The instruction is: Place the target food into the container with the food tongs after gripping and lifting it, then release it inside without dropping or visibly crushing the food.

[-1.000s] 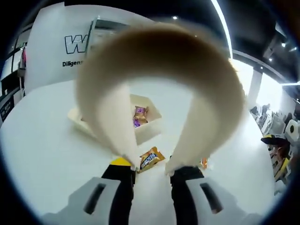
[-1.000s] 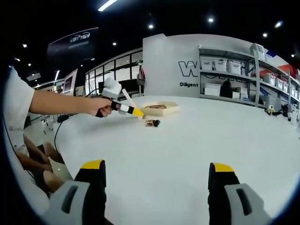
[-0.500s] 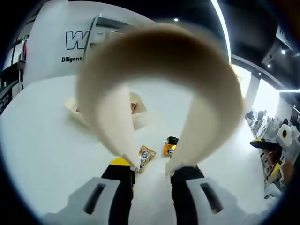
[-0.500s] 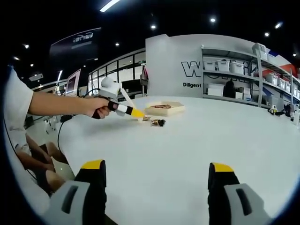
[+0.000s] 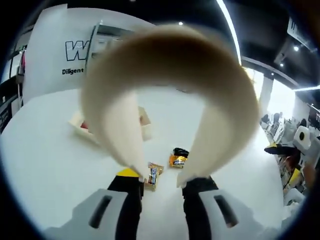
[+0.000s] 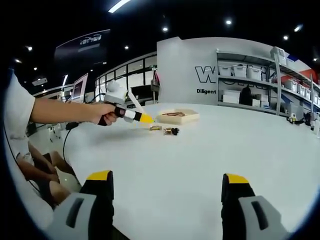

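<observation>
Holding a pair of cream food tongs (image 5: 170,75), the left claw (image 5: 162,182) has its jaws drawn close, one on each tong arm near its tip; the looped tongs arch up and blur across the left gripper view. Just past the tong tips, on the white bench (image 5: 45,160), lies a small orange wrapped snack (image 5: 154,174), close to the left jaw. Near it, slightly farther on, sits a second orange packet (image 5: 177,161) with a dark packet (image 5: 180,151) touching its far side. Beyond these, partly hidden by the left tong arm, stands a shallow pale wooden container (image 5: 80,125); its contents cannot be made out from here.

Right claw (image 6: 167,187): jaws spread wide, nothing between them, low over bare bench (image 6: 210,155). In the right gripper view a hand (image 6: 102,112) at left grips the left claw (image 6: 145,119), whose yellow tip points at the packets (image 6: 167,130) on the bench. The container (image 6: 177,116) is just behind them with something dark inside. Shelving with bins (image 6: 250,82) stands against the far wall.
</observation>
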